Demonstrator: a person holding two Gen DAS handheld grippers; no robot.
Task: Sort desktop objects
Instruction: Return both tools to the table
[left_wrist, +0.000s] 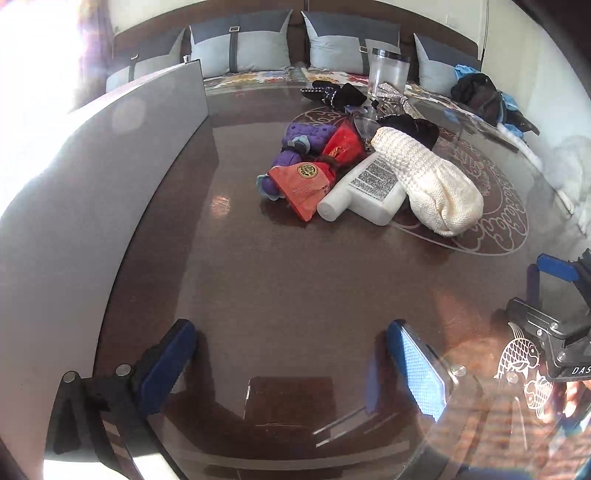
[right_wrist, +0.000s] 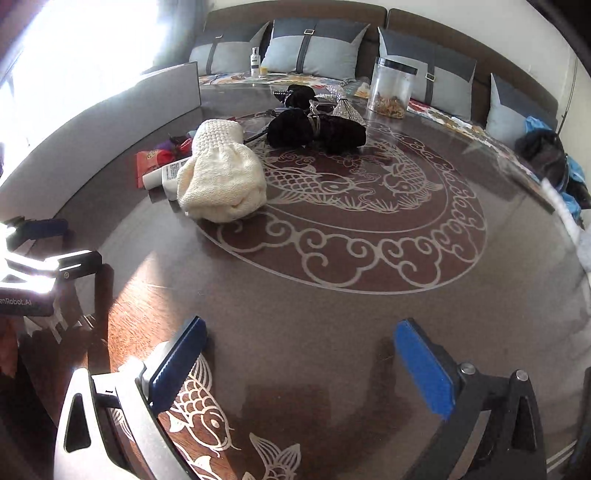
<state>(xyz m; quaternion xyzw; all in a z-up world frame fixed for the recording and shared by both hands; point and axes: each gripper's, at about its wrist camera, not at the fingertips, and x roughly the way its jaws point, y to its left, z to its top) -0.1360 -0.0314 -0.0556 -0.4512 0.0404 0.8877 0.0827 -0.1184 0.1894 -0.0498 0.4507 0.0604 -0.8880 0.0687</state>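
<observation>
Clutter sits piled mid-table (left_wrist: 295, 295): a cream knit hat (left_wrist: 432, 184) lies on a white bottle (left_wrist: 365, 190), beside red packets (left_wrist: 306, 184) and a purple toy (left_wrist: 303, 140). Left gripper (left_wrist: 291, 369) and right gripper (right_wrist: 299, 369) hover near the table's front, well apart from the pile, fingers spread and holding nothing.

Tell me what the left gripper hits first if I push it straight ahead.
Probably the white bottle at the near edge of the pile; bare table lies before it. The left gripper is open. Depth is uncertain.
</observation>
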